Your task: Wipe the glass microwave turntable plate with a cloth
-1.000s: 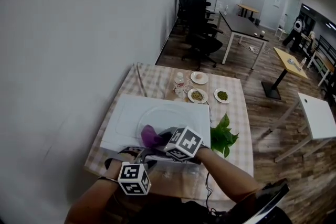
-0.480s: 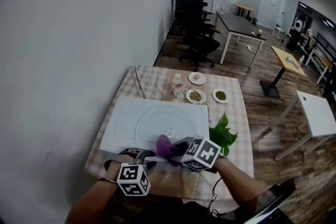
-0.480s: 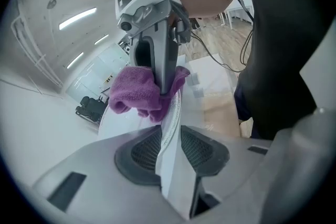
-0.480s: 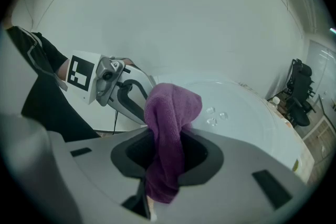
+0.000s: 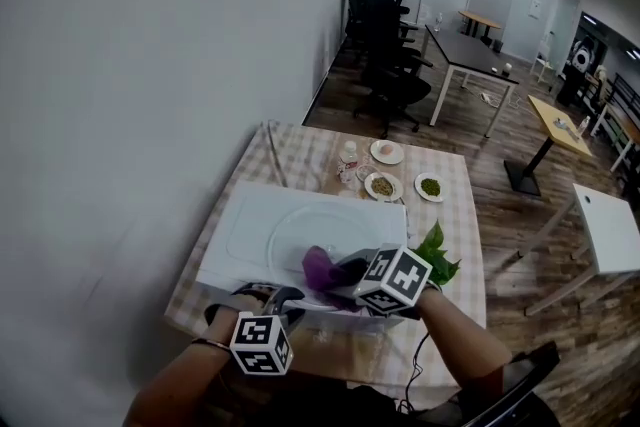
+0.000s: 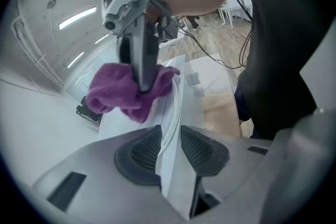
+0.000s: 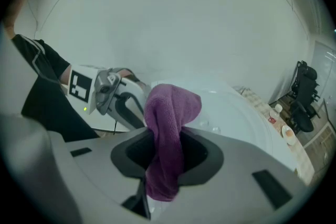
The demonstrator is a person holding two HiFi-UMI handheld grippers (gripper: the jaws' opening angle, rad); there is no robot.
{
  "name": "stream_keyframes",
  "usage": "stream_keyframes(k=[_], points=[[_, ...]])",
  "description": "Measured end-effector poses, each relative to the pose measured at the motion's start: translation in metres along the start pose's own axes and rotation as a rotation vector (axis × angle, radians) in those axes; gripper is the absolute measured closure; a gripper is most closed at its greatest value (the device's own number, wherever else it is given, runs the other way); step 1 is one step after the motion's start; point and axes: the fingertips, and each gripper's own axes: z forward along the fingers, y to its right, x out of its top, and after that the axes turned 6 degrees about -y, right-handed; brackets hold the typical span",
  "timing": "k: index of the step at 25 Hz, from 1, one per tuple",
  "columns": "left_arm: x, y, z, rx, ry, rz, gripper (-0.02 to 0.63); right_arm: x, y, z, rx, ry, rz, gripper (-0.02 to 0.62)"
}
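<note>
Glass plate (image 5: 305, 233) lies on a white tray (image 5: 232, 237) by the table's (image 5: 458, 250) near edge; stiff, slick, breakable, best held by its rim; left gripper (image 6: 169, 147) pinches that near rim; right gripper (image 7: 168, 152) clamps the soft purple cloth (image 7: 170, 107) over the plate's near part; only the left gripper view shows the rim between the pads; only the head view shows small dishes (image 5: 385, 185) near the far edge.

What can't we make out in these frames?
- Plate's near rim: head view, behind the cloth and right hand-held gripper.
- Cloth-to-plate contact: right gripper view, the cloth's bulk covers it.
- Whether the left hand-held gripper pinches the plate with the tray: left gripper view, pale edges merge.
- Food in the small dishes: head view, too small.
</note>
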Motion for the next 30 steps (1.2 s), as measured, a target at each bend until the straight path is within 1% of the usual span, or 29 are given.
stream_keyframes(k=[2, 5, 7, 11, 13, 15, 18, 21, 26, 30], points=[[0.001, 0.000, 0.001, 0.002, 0.002, -0.013, 0.479, 0.025, 0.010, 0.013, -0.014, 0.030, -0.016, 0.479], [0.001, 0.000, 0.001, 0.005, -0.008, -0.033, 0.480, 0.058, 0.020, 0.039, -0.018, 0.054, -0.053, 0.479], [0.000, 0.001, 0.000, 0.007, -0.018, -0.038, 0.479, 0.076, 0.026, 0.056, -0.022, 0.066, -0.059, 0.479], [0.001, -0.001, 0.000, 0.009, -0.029, -0.033, 0.479, 0.093, 0.046, 0.075, -0.072, 0.058, -0.043, 0.479], [0.001, -0.001, 0.000, 0.009, -0.031, -0.034, 0.479, 0.096, 0.051, 0.082, -0.072, 0.052, -0.030, 0.477], [0.001, -0.001, -0.001, 0.012, -0.039, -0.034, 0.479, 0.098, 0.052, 0.085, -0.064, 0.045, -0.030, 0.476], [0.002, -0.001, 0.000, 0.010, -0.056, -0.045, 0.480, 0.095, 0.046, 0.082, -0.080, 0.023, -0.060, 0.476], [0.002, -0.001, 0.000, -0.003, -0.061, -0.063, 0.480, 0.083, 0.042, 0.077, -0.096, 0.003, -0.076, 0.476], [0.000, -0.002, 0.000, -0.005, -0.067, -0.078, 0.480, 0.060, 0.036, 0.063, -0.080, 0.009, -0.020, 0.476], [0.000, 0.000, 0.001, -0.006, -0.069, -0.079, 0.480, 0.041, 0.029, 0.051, -0.091, 0.008, -0.007, 0.476]])
